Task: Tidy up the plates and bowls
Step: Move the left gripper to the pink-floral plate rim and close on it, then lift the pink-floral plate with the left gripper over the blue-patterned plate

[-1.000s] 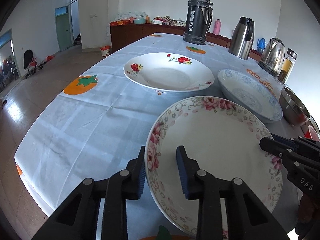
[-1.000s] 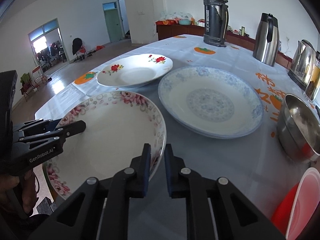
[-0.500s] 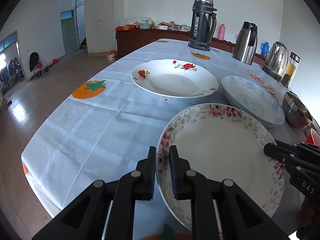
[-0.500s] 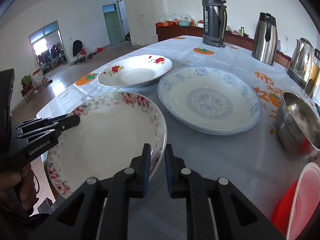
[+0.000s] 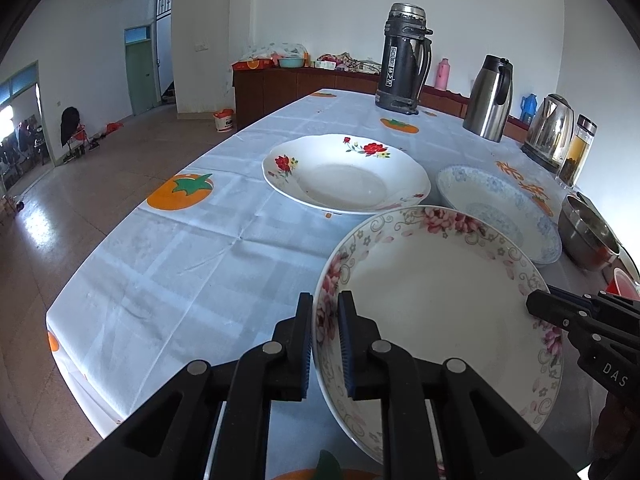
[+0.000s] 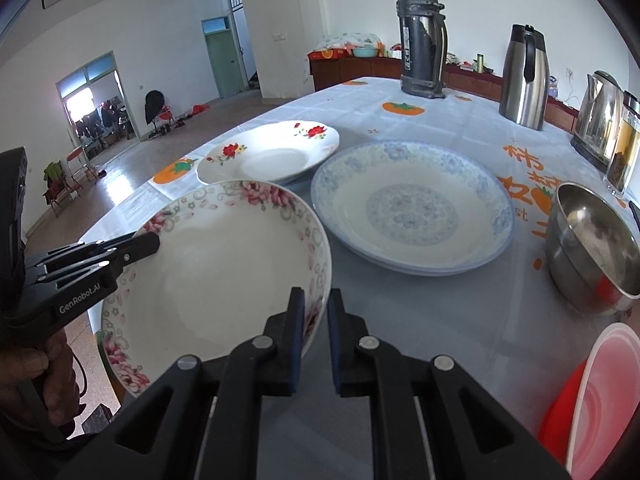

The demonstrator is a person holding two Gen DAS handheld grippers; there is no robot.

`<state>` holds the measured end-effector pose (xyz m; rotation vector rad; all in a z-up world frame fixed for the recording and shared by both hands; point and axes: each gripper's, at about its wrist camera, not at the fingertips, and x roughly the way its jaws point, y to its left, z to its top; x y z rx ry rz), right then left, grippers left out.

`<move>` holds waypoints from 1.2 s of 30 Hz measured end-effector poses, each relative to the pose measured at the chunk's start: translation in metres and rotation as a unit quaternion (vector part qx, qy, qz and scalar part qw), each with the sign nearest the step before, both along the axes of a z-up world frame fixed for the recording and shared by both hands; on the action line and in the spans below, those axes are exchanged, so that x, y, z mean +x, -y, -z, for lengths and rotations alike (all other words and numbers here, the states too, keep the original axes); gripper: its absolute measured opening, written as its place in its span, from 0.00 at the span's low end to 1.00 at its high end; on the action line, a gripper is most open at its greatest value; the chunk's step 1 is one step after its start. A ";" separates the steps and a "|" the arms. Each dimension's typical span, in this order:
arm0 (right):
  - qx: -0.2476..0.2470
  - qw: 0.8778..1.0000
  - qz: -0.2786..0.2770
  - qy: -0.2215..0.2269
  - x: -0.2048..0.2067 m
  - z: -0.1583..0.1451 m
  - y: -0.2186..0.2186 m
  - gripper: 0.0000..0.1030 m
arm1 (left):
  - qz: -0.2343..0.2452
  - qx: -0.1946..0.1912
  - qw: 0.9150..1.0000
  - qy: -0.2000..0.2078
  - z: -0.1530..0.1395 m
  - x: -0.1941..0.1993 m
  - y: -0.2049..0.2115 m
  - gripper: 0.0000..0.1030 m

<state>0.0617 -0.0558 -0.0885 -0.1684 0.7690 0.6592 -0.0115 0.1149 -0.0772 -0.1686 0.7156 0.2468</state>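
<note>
A deep plate with pink flowers on its rim [image 5: 436,300] [image 6: 216,276] hangs tilted above the table's near end, gripped from both sides. My left gripper [image 5: 325,320] [image 6: 150,242] is shut on its left rim. My right gripper [image 6: 315,312] [image 5: 534,306] is shut on its right rim. Beyond it a white plate with red roses [image 5: 346,174] [image 6: 268,154] lies on the tablecloth. To the right lies a blue-patterned plate [image 5: 496,210] [image 6: 412,206], stacked on another like it.
A steel bowl [image 6: 592,252] and a red and white plastic bowl [image 6: 596,408] sit at the right edge. A black thermos [image 5: 404,58], a steel jug [image 5: 488,98], a kettle [image 5: 550,132] and a tea jar [image 5: 578,150] stand at the far side. The table's left edge [image 5: 120,232] drops to the floor.
My left gripper has closed onto the flowered plate's left rim. The plate has risen off the table and tilted between both grippers.
</note>
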 end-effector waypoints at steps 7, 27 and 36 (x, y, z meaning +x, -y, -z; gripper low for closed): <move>0.009 1.000 0.009 0.008 0.005 -0.007 0.004 0.11 | 0.006 0.000 1.000 0.006 -0.010 0.010 0.001 0.13; 0.031 0.996 0.062 0.046 0.032 -0.026 0.020 0.10 | 0.034 0.021 0.998 0.042 -0.038 0.057 0.018 0.13; 0.040 0.993 0.094 0.066 0.051 -0.037 0.031 0.10 | 0.048 0.022 0.997 0.055 -0.046 0.080 0.030 0.13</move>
